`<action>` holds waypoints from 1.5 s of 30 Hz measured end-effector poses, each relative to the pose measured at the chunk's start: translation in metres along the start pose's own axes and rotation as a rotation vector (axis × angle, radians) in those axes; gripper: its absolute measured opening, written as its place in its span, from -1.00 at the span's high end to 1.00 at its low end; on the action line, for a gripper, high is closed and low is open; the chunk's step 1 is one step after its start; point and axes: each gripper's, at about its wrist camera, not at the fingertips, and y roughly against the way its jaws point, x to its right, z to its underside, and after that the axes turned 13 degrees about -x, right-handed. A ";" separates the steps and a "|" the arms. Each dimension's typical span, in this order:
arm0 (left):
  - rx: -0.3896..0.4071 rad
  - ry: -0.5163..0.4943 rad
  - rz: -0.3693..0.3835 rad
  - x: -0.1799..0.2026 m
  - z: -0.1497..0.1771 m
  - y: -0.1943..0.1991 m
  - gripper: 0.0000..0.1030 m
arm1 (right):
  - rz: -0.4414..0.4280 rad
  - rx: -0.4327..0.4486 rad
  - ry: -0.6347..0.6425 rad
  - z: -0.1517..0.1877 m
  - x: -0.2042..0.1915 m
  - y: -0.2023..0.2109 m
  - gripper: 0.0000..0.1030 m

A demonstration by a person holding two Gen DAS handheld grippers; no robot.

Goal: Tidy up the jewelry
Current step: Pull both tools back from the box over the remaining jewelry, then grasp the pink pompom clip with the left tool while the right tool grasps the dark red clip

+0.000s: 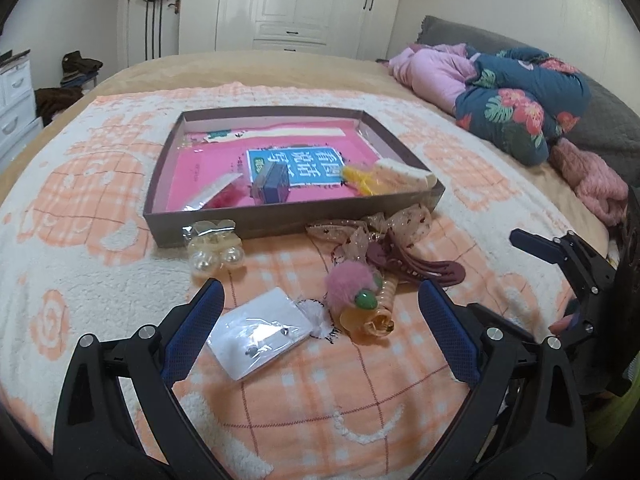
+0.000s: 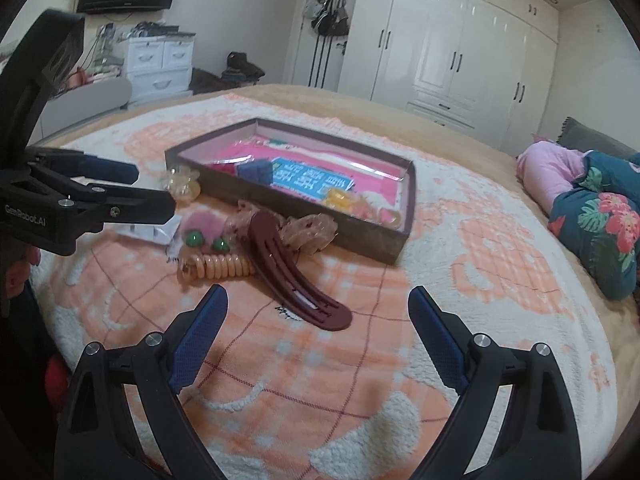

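**Two open grippers close in on scattered hair pieces**

Your left gripper [image 1: 320,304] hovers, jaws wide, over the white earring card [image 1: 260,332]; your right gripper [image 2: 318,312], equally open, faces the maroon hair clip [image 2: 296,280]. Take the card by its edges, then lift it into the tray [image 1: 248,224]. The pompom tie [image 1: 352,284] and pearl clips [image 1: 216,248] crowd nearby.
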 end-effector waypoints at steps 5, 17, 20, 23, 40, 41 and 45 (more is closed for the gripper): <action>-0.041 0.001 0.015 -0.002 -0.005 -0.015 -0.59 | -0.003 -0.037 0.022 -0.004 -0.001 -0.023 -0.71; -0.104 -0.004 0.097 -0.001 -0.017 -0.034 -0.13 | -0.038 -0.091 0.077 -0.020 -0.001 -0.056 -0.47; -0.119 -0.013 0.111 0.001 -0.018 -0.038 -0.05 | -0.038 -0.100 0.087 -0.022 -0.003 -0.061 -0.31; -0.135 -0.029 0.114 0.005 -0.018 -0.042 -0.02 | -0.048 -0.100 0.097 -0.022 -0.004 -0.062 0.10; -0.129 -0.030 0.152 0.006 -0.019 -0.046 0.52 | -0.083 0.011 0.007 -0.008 0.013 -0.027 0.70; -0.120 -0.026 0.154 0.005 -0.019 -0.044 0.52 | -0.084 0.014 -0.003 -0.007 0.014 -0.025 0.71; -0.082 -0.018 0.156 0.002 -0.022 -0.034 0.53 | -0.092 0.021 -0.041 -0.006 0.021 -0.019 0.73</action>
